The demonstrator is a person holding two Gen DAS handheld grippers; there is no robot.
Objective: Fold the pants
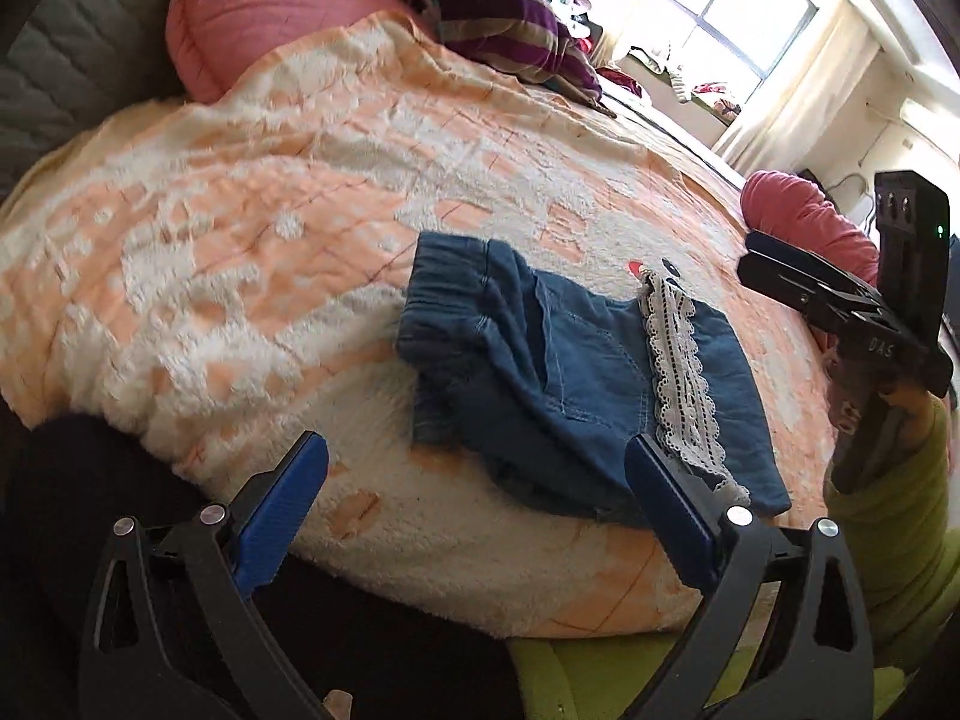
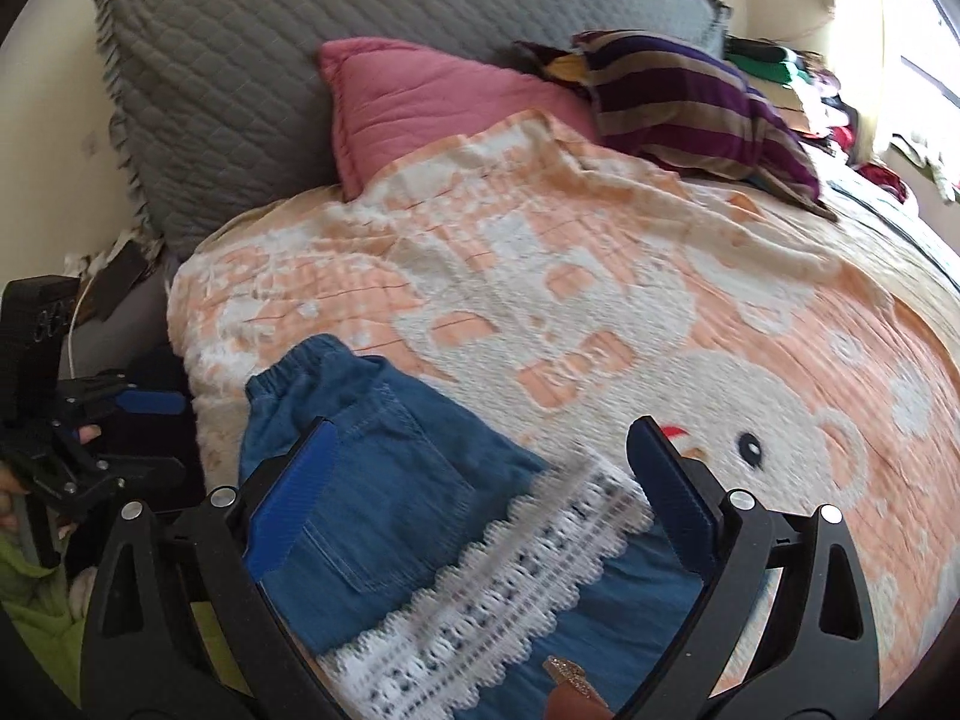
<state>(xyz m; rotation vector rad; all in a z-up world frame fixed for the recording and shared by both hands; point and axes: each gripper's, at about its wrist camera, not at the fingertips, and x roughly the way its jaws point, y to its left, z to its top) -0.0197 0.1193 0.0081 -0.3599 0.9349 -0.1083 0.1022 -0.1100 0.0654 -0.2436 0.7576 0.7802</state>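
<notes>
Both sets of jaws stand wide apart and empty. The left gripper hovers off the near bed edge, the folded denim pants lying at its one o'clock on the peach teddy-bear blanket. The right gripper hangs directly over their lace trim. The fold looks about finished; lift both straight clear without snagging the lace.

Black two-finger grippers with blue ribbed pads, silver pivot screws; lime-green sleeve.
</notes>
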